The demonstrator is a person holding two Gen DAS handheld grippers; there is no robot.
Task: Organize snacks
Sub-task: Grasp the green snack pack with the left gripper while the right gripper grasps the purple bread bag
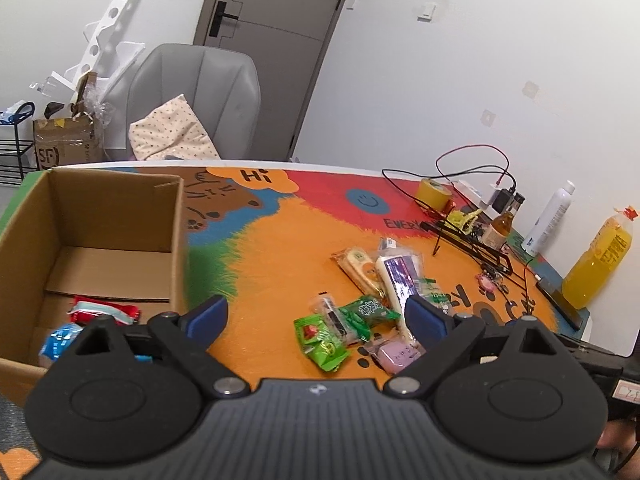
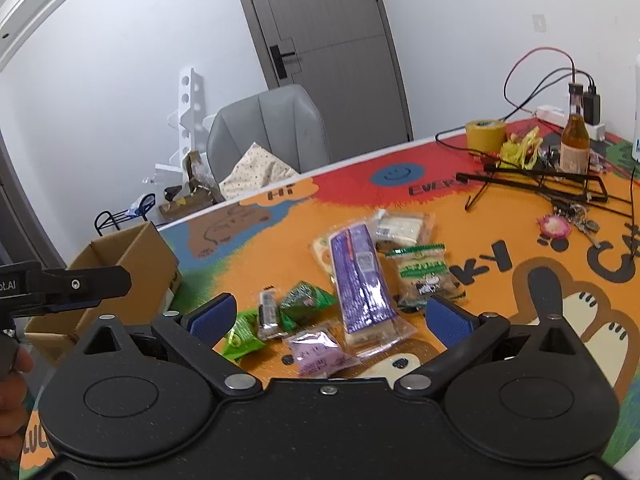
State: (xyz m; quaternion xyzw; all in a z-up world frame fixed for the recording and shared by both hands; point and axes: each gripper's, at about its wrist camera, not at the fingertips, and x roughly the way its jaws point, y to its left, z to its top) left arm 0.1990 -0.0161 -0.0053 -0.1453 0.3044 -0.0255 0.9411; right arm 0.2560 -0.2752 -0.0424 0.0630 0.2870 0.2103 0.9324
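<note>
With both sets of blue-padded tongs, left gripper and right gripper, spread wide and empty, we hover over loose snack packets on the orange table, ready to fill the brown cardboard box alongside.

On the table I read "Hi" in an orange bubble, then "EVERY" cut off beside a blue smiley. The right wrist view gave me big black letters "KY". A brown box on the floor bore "SF". Snack wrapper print stayed too blurred to read.
</note>
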